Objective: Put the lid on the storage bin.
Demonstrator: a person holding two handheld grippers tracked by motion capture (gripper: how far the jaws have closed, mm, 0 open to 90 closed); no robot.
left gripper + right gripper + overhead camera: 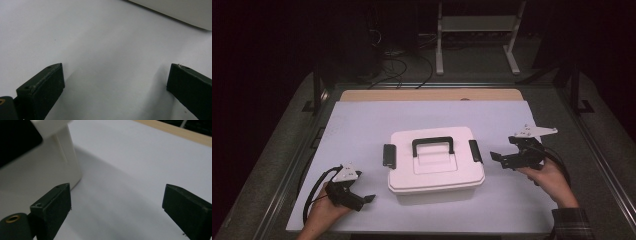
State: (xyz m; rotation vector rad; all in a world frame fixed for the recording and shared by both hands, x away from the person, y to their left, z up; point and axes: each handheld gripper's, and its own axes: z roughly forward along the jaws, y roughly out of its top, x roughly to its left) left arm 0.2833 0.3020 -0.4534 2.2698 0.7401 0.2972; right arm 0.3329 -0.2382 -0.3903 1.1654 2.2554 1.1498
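White lidded box (436,165), black handle flat, latches shut, mid-table.

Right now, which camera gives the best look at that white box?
The high view: the whole white lidded box shows, with handle and side latches. The right gripper view catches one corner and a black latch; the left gripper view, just a bottom edge.

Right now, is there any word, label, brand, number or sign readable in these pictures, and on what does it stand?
None can be read.
White box: plain lid, black handle and black latches, no lettering visible.
Left tongs and right tongs: black jaws and grey plates, no markings legible.
White mat: blank.
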